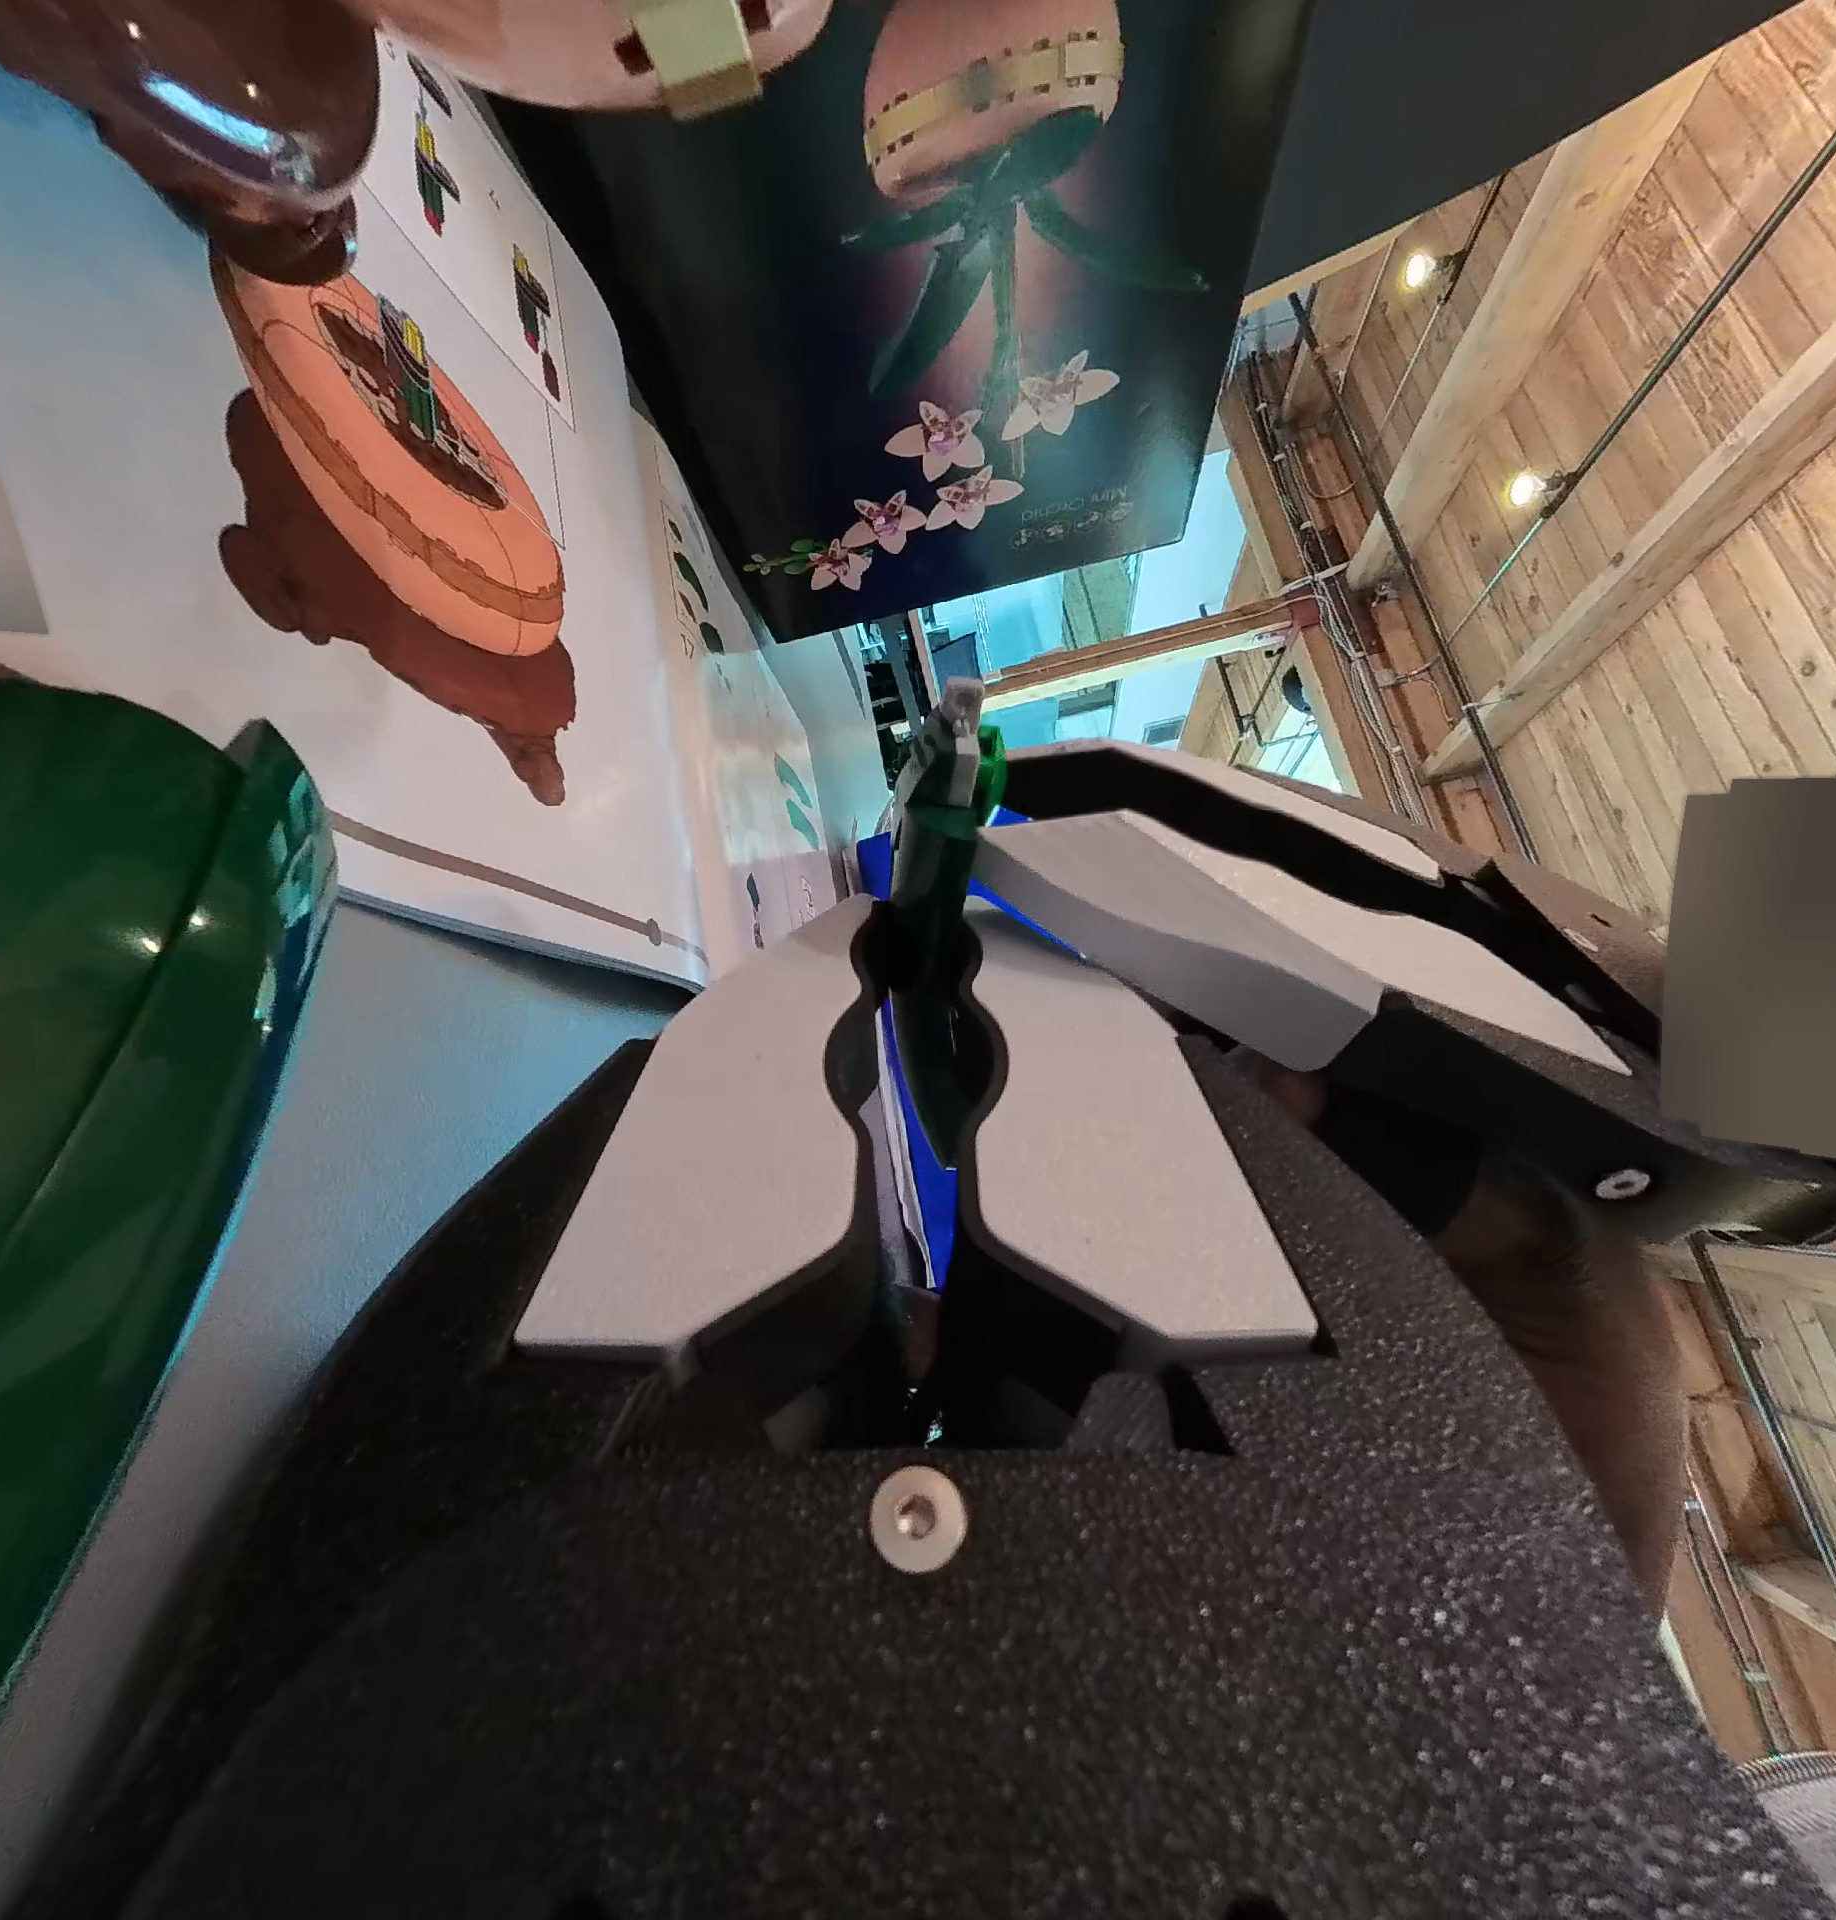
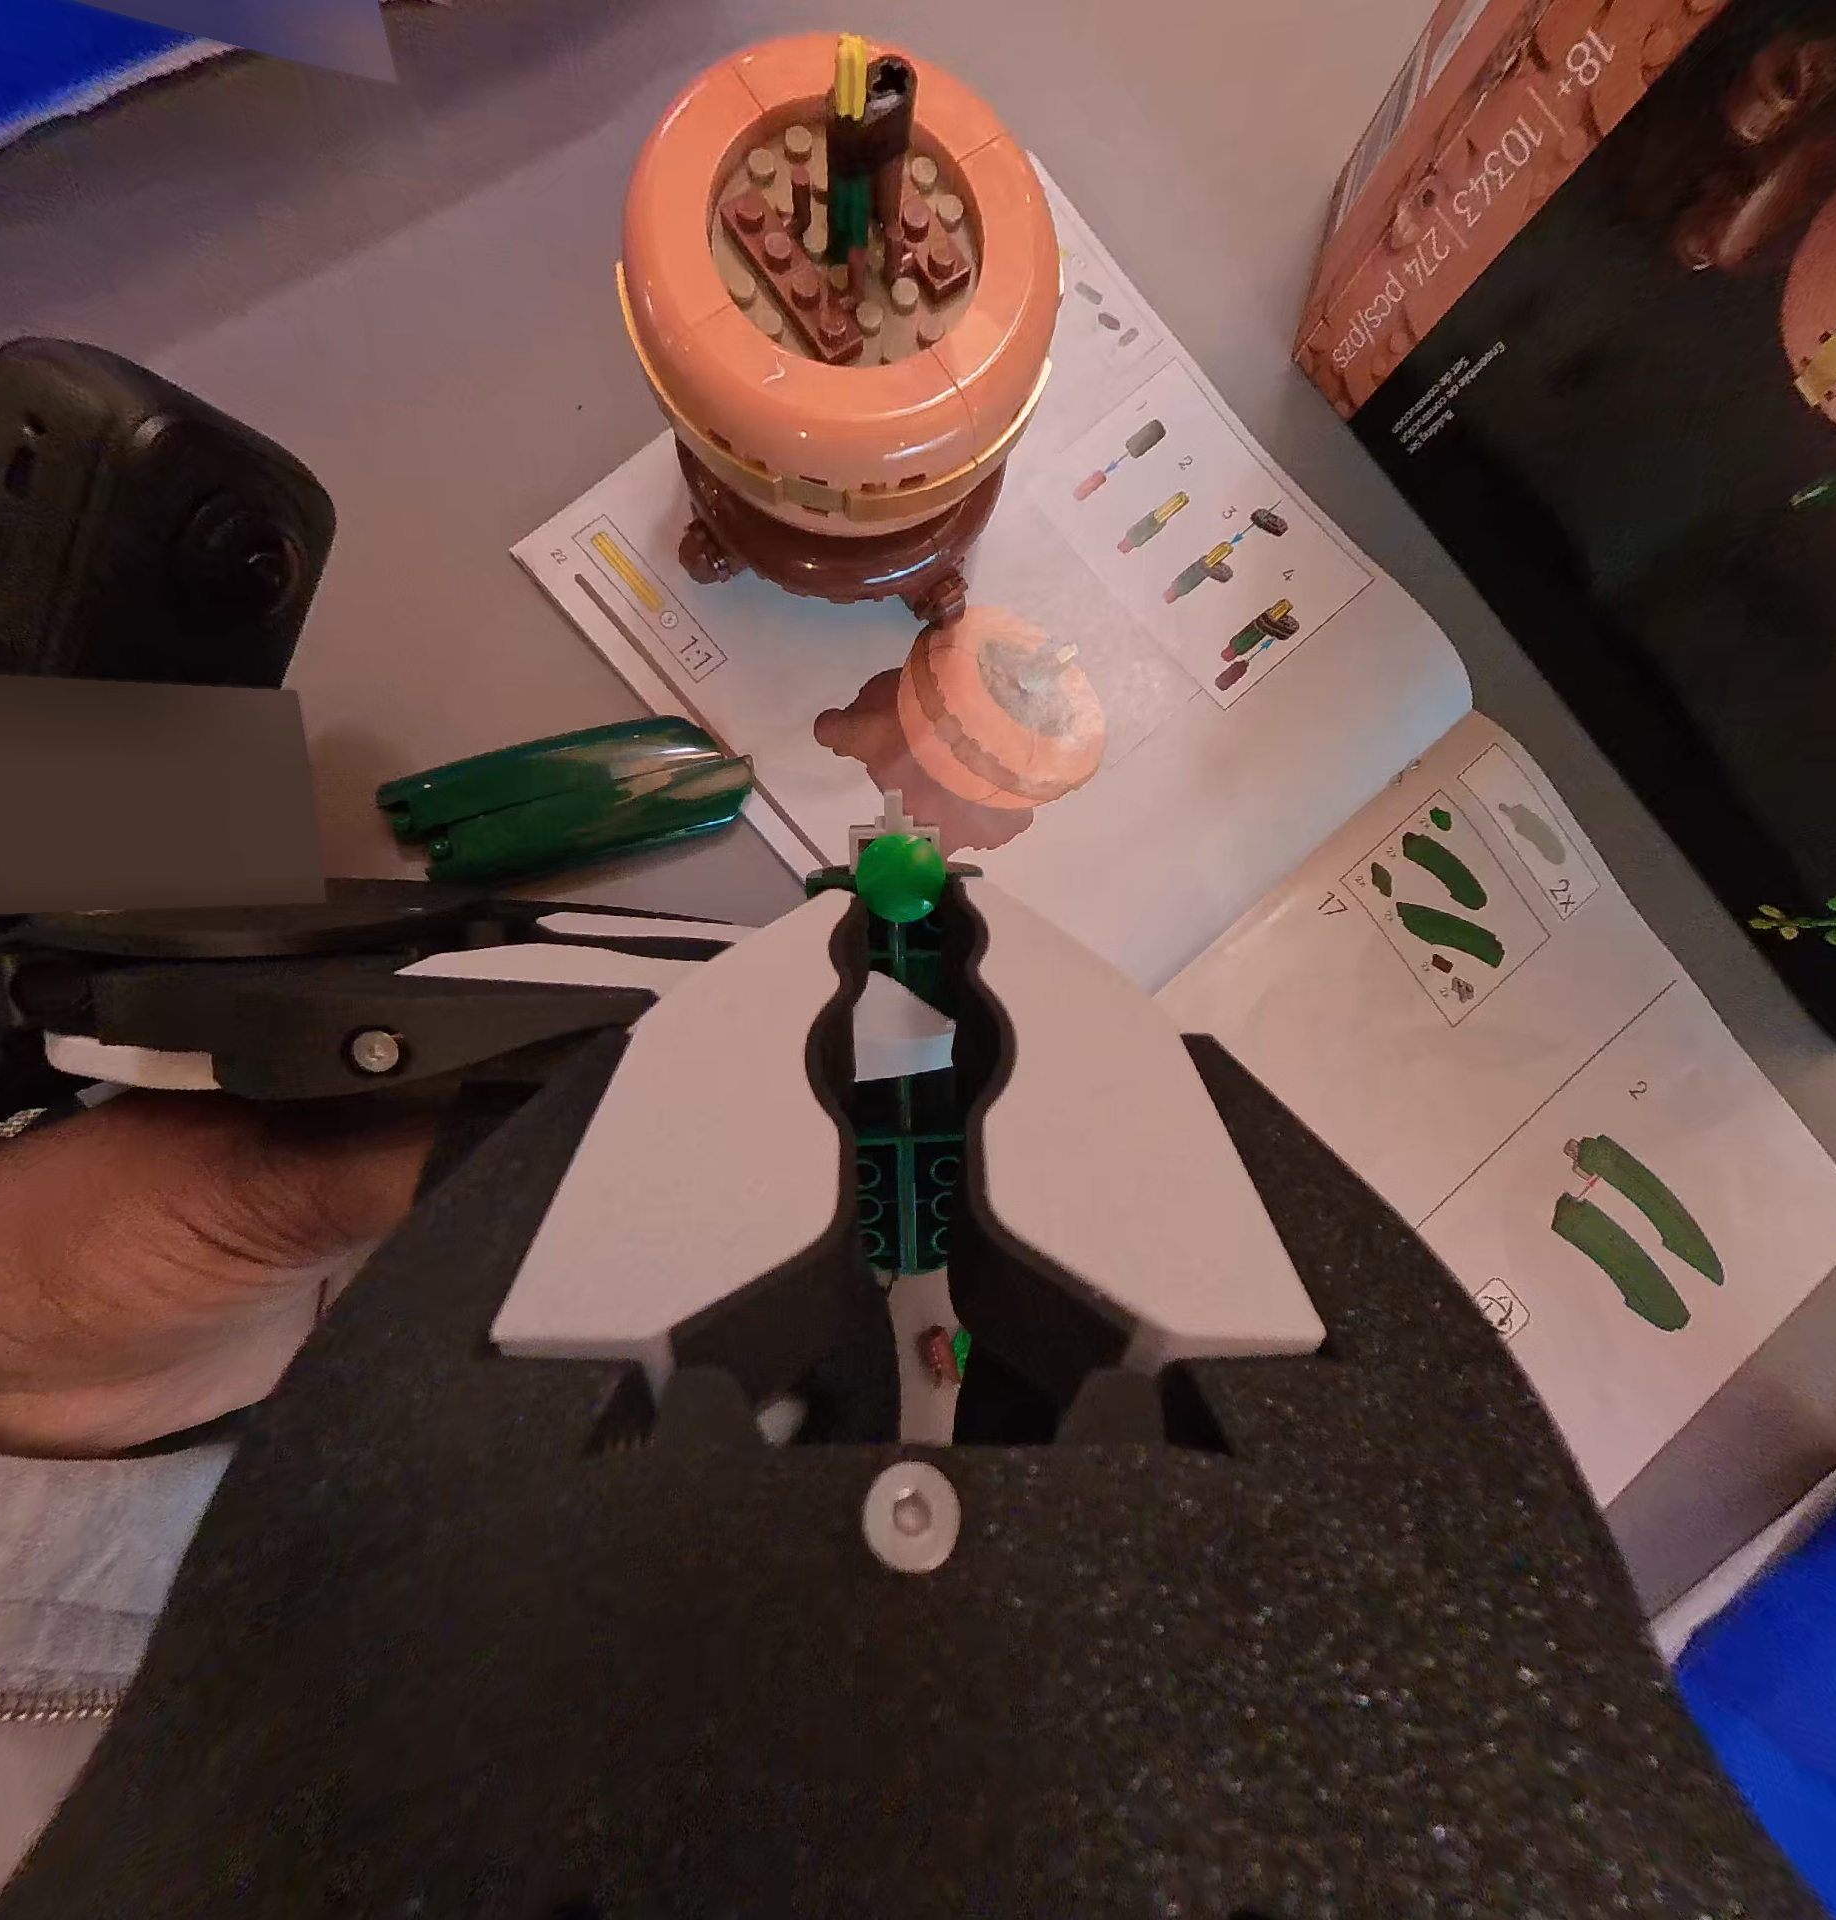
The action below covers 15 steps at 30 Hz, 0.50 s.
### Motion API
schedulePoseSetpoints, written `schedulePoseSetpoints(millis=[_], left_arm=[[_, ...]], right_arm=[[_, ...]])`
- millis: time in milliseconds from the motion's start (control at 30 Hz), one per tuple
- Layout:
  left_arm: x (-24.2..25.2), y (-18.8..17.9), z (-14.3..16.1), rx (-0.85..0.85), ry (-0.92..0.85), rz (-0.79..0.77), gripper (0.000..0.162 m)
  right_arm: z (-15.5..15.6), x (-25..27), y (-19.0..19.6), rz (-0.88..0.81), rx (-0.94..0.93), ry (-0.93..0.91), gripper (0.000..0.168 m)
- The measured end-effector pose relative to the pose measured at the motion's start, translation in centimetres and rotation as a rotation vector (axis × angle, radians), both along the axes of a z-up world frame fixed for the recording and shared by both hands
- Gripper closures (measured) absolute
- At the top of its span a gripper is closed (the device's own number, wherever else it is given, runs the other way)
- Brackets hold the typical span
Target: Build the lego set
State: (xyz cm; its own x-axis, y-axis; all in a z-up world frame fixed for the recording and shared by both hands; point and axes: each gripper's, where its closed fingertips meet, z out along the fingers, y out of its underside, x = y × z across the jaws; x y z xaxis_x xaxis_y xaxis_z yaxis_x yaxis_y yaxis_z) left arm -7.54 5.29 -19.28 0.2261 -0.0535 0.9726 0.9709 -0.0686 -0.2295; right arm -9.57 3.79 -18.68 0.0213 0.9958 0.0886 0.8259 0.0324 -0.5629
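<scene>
Both grippers hold one dark green leaf assembly [image 1: 919, 997] in the air above the table. My left gripper [image 1: 919, 920] is shut on the leaf's middle. The leaf's far end carries a grey connector [image 1: 950, 717] and a bright green round piece [image 2: 898, 878]. My right gripper [image 2: 903, 902] is shut on that same leaf [image 2: 903, 1195] near the round piece; it enters the left wrist view from the right [image 1: 997, 821]. The left gripper crosses in from the left in the right wrist view [image 2: 623, 966]. The peach pot model [image 2: 841, 312] on its brown base stands on the open instruction booklet [image 2: 1309, 935].
A second dark green leaf [image 2: 571, 790] lies on the grey table left of the booklet, and looms large at the left wrist view's left edge [image 1: 83, 1039]. The set's box [image 2: 1620, 416] stands at the right. A person's hand [image 2: 166, 1247] is at the left. A blue cloth [image 2: 1776, 1714] lies at bottom right. My two grippers' fingertips are within a few centimetres of each other.
</scene>
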Motion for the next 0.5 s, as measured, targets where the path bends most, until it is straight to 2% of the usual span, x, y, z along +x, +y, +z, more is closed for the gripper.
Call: schedulePoseSetpoints(millis=[500], left_arm=[[0.30, 0.13, -0.18, 0.000, -0.049, -0.023, 0.154]], right_arm=[[-0.19, 0.02, -0.01, 0.004, -0.004, -0.011, 0.151]])
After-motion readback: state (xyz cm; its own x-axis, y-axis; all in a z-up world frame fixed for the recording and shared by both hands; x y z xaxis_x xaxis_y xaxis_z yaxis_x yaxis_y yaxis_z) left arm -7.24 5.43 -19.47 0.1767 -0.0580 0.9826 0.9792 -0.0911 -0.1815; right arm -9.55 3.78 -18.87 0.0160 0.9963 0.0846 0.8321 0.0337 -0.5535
